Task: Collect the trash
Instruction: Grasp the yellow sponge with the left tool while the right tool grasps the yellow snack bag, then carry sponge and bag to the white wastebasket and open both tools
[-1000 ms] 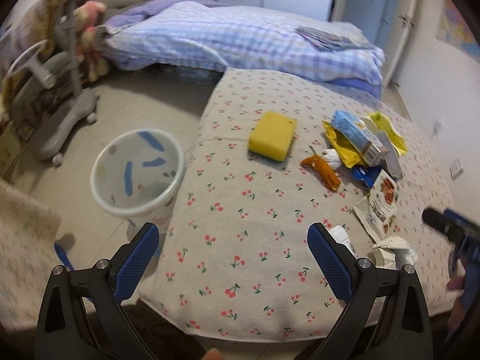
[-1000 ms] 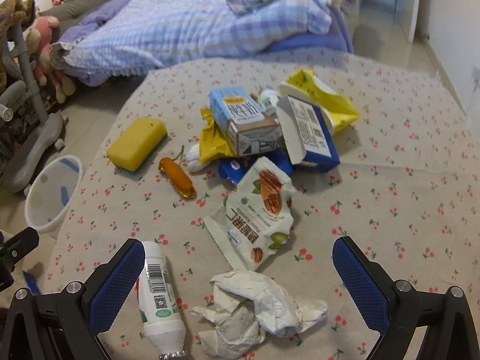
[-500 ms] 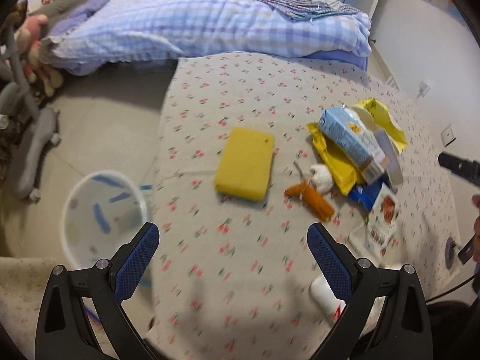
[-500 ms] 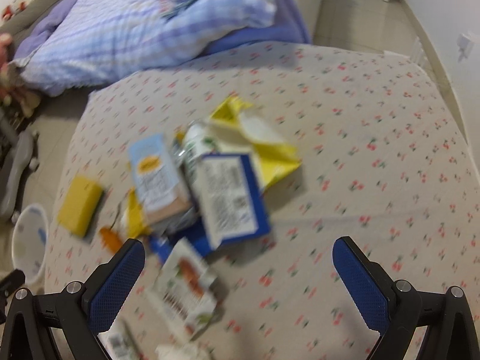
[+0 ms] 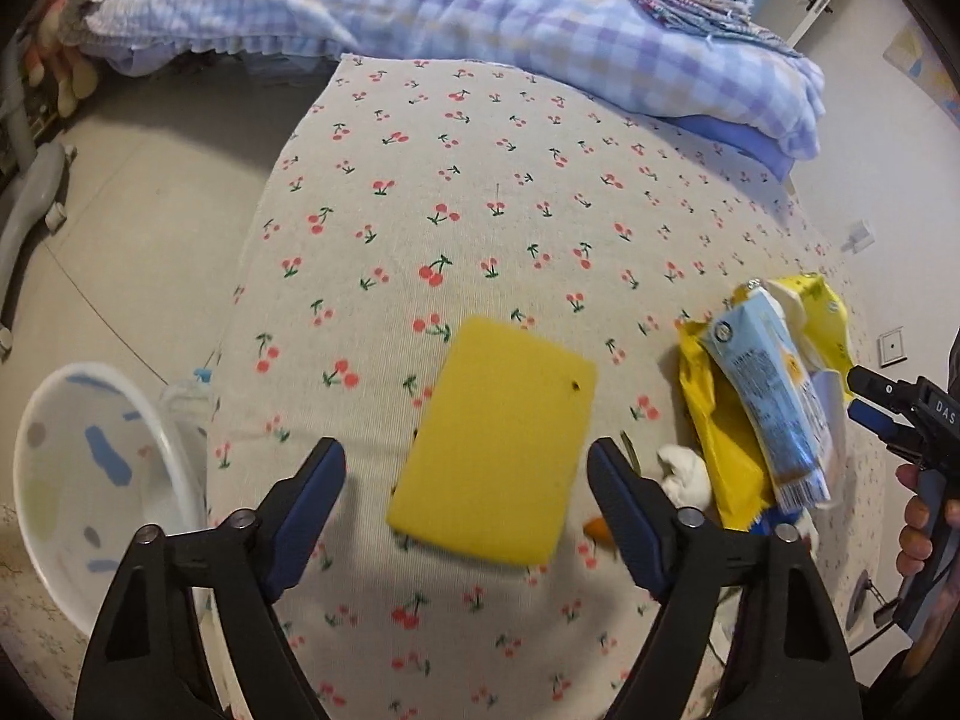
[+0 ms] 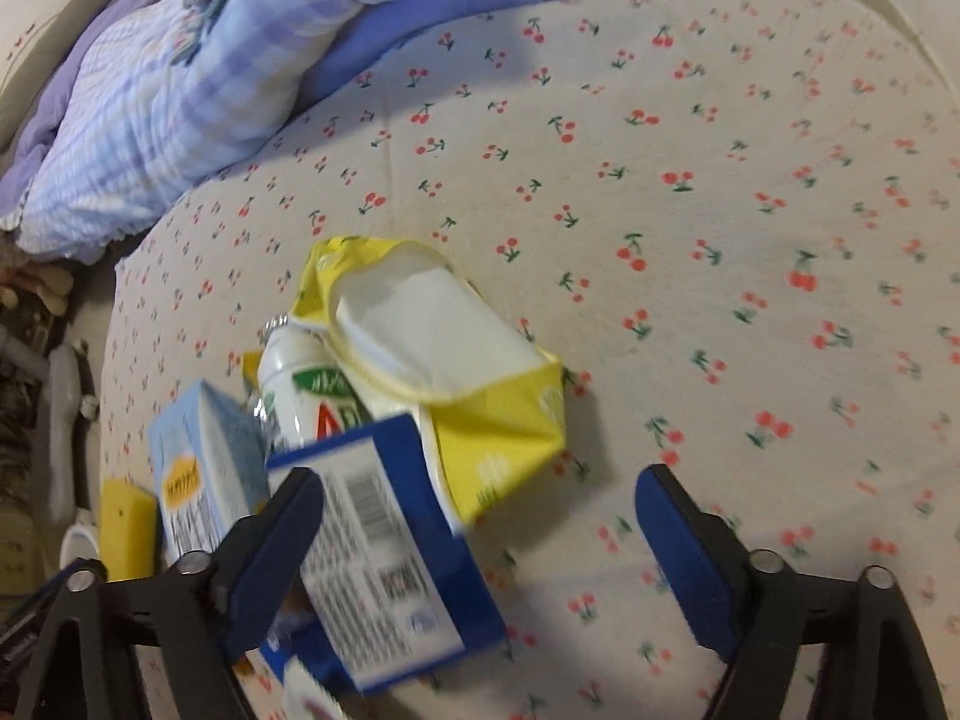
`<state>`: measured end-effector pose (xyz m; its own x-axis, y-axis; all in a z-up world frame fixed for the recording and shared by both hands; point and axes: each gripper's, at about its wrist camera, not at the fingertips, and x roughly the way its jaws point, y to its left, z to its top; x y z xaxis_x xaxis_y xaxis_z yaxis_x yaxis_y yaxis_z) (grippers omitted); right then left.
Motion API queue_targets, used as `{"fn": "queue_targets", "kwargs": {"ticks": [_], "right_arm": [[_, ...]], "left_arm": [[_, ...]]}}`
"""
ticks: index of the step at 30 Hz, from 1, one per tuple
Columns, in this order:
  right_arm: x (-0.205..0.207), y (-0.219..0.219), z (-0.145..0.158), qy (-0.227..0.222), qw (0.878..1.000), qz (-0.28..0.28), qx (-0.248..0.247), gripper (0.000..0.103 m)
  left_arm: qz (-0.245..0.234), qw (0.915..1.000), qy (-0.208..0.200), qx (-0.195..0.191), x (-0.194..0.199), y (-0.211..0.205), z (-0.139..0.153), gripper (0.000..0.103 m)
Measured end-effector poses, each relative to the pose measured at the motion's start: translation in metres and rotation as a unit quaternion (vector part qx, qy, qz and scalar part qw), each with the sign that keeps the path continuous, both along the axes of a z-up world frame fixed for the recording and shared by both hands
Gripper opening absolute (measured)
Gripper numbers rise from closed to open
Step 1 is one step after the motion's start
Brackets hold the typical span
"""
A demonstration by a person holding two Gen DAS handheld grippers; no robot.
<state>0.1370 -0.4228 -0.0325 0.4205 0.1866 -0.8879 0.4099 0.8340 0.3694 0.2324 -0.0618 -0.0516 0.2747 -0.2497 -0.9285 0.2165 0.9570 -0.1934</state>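
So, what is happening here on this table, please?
A person is collecting trash with two tools. The left hand-held gripper is open over a yellow sponge, not gripping it. The right hand-held gripper is open above a pile of wrappers: a blue box, a yellow bag and a bottle. Nothing is held. A white bin stands on the floor beside the table.
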Motion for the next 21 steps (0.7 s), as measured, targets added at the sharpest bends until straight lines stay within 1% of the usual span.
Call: {"fn": "queue_targets", "kwargs": {"ticks": [2,5,7,8,10,11,12,15,18,21], "right_arm": [[0.006,-0.003,-0.006,0.002,1.0,-0.008,0.006,0.079],[0.009,-0.011,-0.015,0.002,0.999,-0.023,0.025,0.07],[0.009,-0.015,-0.018,0.0,0.999,-0.032,0.031,0.059],[0.01,-0.017,-0.019,-0.002,0.999,-0.033,0.033,0.056],[0.009,-0.02,-0.02,-0.01,0.998,-0.035,0.042,0.045],[0.007,-0.022,-0.021,-0.015,0.998,-0.04,0.048,0.043],[0.006,-0.023,-0.021,-0.017,0.998,-0.042,0.049,0.033],[0.001,-0.026,-0.015,-0.03,0.997,-0.047,0.054,0.028],[-0.004,-0.026,-0.003,-0.043,0.997,-0.046,0.034,0.026],[-0.013,-0.03,0.009,-0.058,0.996,-0.055,0.027,0.025]], "left_arm": [[0.0,1.0,0.009,-0.001,0.001,-0.001,-0.005,0.076],[-0.006,0.9998,0.017,-0.004,0.003,-0.008,-0.011,0.07],[-0.011,0.9998,0.015,-0.003,0.002,-0.012,-0.011,0.065],[-0.012,0.9999,0.011,0.002,0.002,-0.015,-0.01,0.064],[-0.012,0.9999,0.0,0.011,0.0,-0.018,-0.008,0.06],[-0.01,0.9999,-0.003,0.014,-0.001,-0.018,-0.007,0.058],[-0.006,0.9999,-0.004,0.014,-0.002,-0.019,-0.006,0.058],[0.004,0.9999,-0.009,0.011,-0.005,-0.016,-0.003,0.055],[0.012,0.9996,-0.02,0.013,-0.011,-0.01,0.003,0.054],[0.021,0.9994,-0.027,0.001,-0.014,-0.007,0.012,0.053]]}}
